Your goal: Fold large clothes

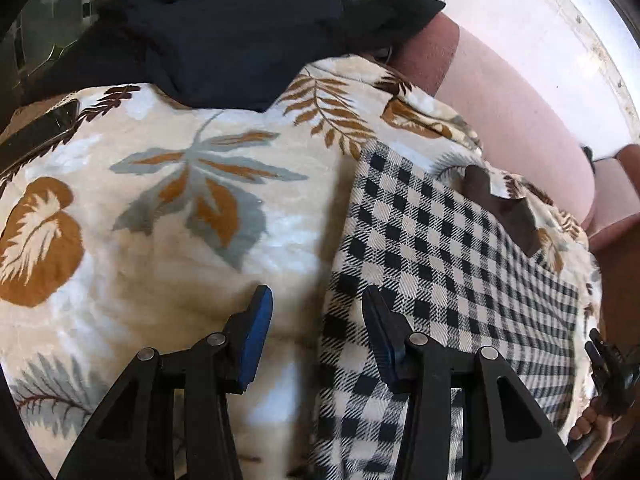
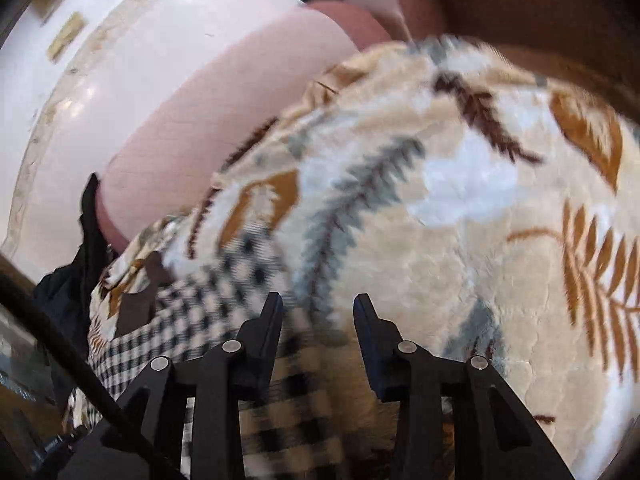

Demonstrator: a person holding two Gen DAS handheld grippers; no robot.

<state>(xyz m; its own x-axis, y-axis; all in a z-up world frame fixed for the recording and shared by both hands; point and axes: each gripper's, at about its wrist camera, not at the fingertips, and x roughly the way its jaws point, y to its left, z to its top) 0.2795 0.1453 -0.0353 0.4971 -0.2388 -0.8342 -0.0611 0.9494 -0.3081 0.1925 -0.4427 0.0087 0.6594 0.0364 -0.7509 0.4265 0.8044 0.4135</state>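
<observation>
A black-and-white checked cloth lies spread on a cream blanket with a leaf pattern. My left gripper hangs just over the cloth's left edge. Its jaws stand apart with nothing clamped between the blue pads. In the right wrist view the checked cloth appears blurred at the lower left. My right gripper hovers over its right edge, jaws apart and gripping nothing. The right gripper also shows at the far right of the left wrist view, held by a hand.
A dark navy garment is heaped at the blanket's far end. A pink cushioned seat edge runs beside the blanket, with pale floor beyond it. A black cable crosses the lower left of the right wrist view.
</observation>
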